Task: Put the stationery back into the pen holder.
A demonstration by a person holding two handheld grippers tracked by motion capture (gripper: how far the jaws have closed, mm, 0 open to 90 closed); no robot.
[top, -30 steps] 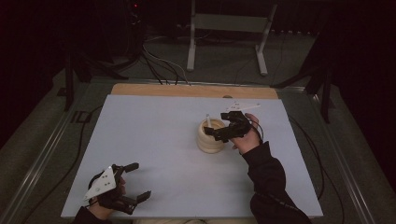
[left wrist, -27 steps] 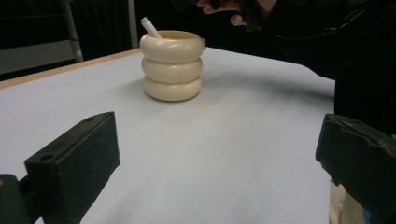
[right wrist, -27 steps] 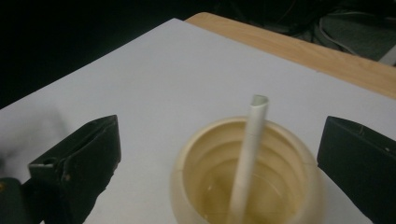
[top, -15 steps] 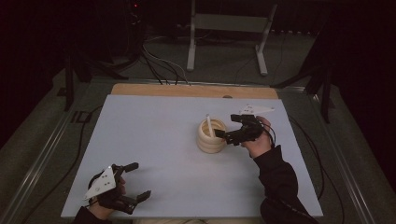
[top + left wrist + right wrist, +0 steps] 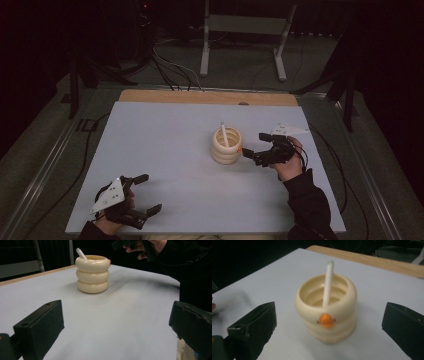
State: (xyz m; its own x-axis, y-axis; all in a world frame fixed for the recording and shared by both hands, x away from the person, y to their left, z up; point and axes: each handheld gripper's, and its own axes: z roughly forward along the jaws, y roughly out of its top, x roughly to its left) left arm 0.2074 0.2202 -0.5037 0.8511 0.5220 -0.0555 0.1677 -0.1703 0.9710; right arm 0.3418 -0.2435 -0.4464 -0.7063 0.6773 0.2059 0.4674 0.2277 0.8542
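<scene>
Right hand-held gripper (image 5: 253,151) wide-jawed just beside the cream ringed cup (image 5: 226,145) with its white stick (image 5: 224,134); left hand-held gripper (image 5: 147,194) likewise wide, well apart on the desk (image 5: 165,140).

Cream ribbed holder (image 5: 327,315): stood upright on the pale worktop (image 5: 274,277), centred in the frame, built as stacked rounded rings, open at the top. Small orange knob (image 5: 326,320) on the near wall, just below the upper ring. White stick (image 5: 327,283): stood inside the holder, nearly upright, tip risen clear above the rim, lower end down in the hollow. Right hand-held gripper (image 5: 329,340): two black jaws risen from the bottom corners, set wide apart, holder between and beyond them, touching neither. Wooden edge strip (image 5: 372,261) along the far side of the worktop. Dark surroundings beyond.
</scene>
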